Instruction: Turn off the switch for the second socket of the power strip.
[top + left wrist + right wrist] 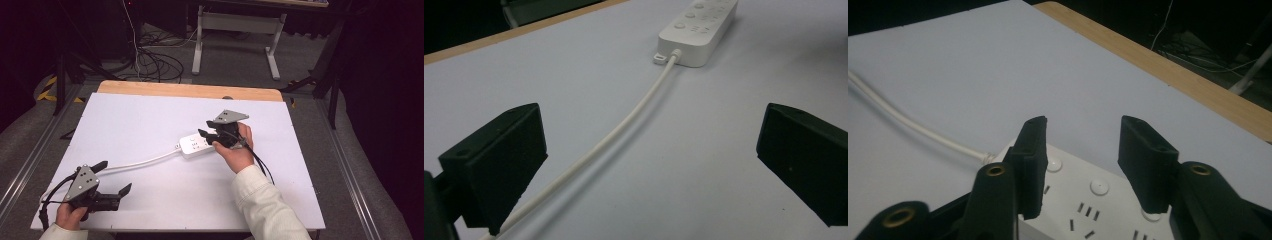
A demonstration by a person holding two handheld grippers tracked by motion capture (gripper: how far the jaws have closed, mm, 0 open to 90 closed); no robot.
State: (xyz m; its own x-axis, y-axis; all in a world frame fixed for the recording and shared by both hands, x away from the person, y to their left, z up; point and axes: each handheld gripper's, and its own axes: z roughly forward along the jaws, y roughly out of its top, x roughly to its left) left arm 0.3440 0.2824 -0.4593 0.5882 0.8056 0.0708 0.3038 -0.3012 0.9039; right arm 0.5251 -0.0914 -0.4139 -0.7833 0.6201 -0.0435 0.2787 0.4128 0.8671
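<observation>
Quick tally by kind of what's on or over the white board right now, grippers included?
Power strip, white: 1
Its white cable: 1
Left gripper, jaws wide apart, nothing between them: 1
Right gripper, jaws apart over the strip, gripping nothing: 1
Total: 4

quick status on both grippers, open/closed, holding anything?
Left gripper: open wide, holding nothing; the white cable runs on the table between its jaws.
Right gripper: open, holding nothing, above the power strip.

Parted hand-held gripper (1083, 165) above power strip (1098, 210)
</observation>
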